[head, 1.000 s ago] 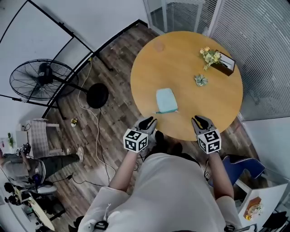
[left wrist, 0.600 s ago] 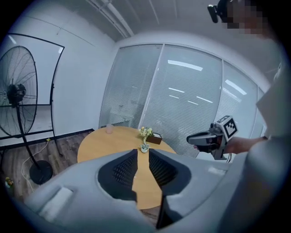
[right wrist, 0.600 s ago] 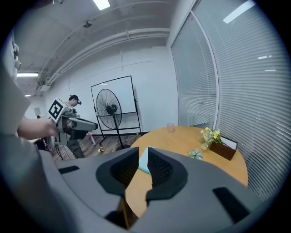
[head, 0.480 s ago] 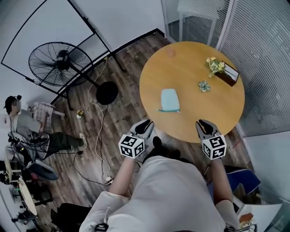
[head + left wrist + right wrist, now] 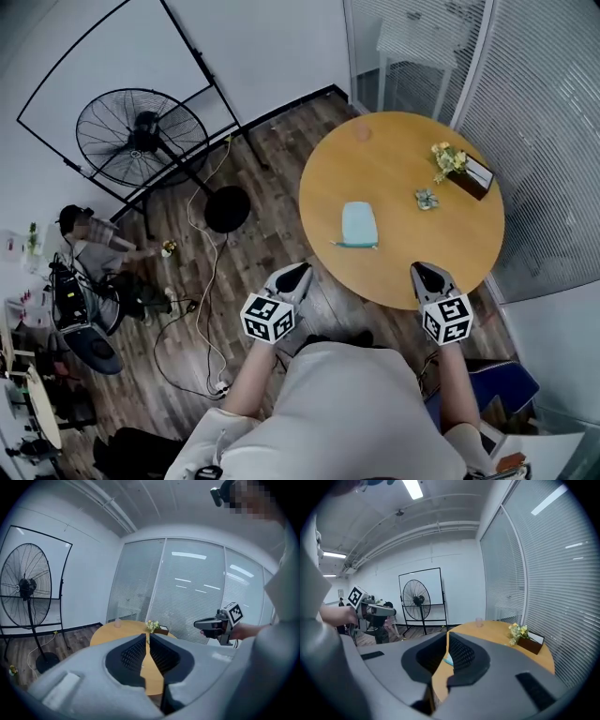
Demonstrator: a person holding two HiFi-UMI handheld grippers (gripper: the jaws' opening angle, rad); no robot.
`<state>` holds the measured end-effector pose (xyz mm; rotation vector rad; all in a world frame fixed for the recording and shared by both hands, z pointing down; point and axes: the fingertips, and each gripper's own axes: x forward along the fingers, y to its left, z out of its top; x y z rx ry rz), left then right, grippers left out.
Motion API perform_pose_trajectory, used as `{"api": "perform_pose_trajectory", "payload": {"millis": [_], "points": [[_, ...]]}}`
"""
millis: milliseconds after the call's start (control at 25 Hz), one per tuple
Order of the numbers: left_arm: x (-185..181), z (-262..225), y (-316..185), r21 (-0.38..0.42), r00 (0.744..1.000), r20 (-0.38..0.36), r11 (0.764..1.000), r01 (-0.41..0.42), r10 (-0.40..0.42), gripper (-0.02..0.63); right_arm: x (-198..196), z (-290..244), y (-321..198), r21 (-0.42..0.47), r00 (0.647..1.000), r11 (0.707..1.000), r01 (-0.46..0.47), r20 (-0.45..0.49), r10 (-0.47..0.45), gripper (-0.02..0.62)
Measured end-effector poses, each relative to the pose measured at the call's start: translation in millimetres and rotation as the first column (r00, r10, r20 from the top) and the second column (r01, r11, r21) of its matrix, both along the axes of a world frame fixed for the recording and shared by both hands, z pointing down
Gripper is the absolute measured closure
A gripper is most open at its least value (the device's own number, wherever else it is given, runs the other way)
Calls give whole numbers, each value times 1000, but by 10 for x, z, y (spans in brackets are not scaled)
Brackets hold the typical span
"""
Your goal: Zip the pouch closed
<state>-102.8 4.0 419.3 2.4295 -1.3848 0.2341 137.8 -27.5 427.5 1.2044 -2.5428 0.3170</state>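
Head view: since a second ago the round wooden table (image 5: pixel 450 253) has slid up and away. The left gripper (image 5: pixel 296 273) now hangs over the plank floor (image 5: pixel 253 253), its fingers clear of the near-left rim they reached before. The right gripper (image 5: pixel 423 271) just overlaps the near rim. The light-blue fabric pouch (image 5: pixel 359 224) lies flat ahead of both sets of fingers, nearer the left ones and well apart from each, with bare tabletop all round it.

Left gripper view: the fingers are drawn to a thin slit with nothing in it. The table is ahead, and open floor runs left to the black standing fan (image 5: pixel 26 588).

Right gripper view: the fingers are likewise nearly together and empty. A sliver of the pouch shows through the slit, beyond the tips. A yellow flower bunch (image 5: pixel 516 631) stands right of the fingers.
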Motion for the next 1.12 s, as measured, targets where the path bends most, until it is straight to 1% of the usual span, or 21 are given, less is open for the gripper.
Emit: {"api": "perform_pose_trajectory", "payload": {"millis": [160, 280, 440, 600, 840, 1120], "points": [[-127, -223, 55, 48, 999, -3, 998, -44, 44, 588, -118, -166, 67, 33, 999, 999, -37, 20, 37, 591], [-198, -331, 71, 61, 997, 1, 995, -78, 78, 588, -197, -338, 121, 57, 997, 997, -61, 40, 59, 591], [-263, -393, 31, 73, 994, 4, 991, -110, 110, 588, -261, -483, 131, 90, 996, 993, -82, 38, 79, 592], [-297, -416, -7, 82, 992, -8, 989, -123, 124, 588, -272, -523, 140, 90, 993, 990, -107, 50, 103, 592], [-333, -436, -61, 92, 991, -23, 988, -126, 129, 588, -332, -545, 117, 97, 994, 989, -109, 40, 106, 592], [-391, -436, -9, 90, 992, -32, 989, -117, 121, 588, -354, -556, 185, 101, 993, 988, -116, 42, 112, 592]]}}
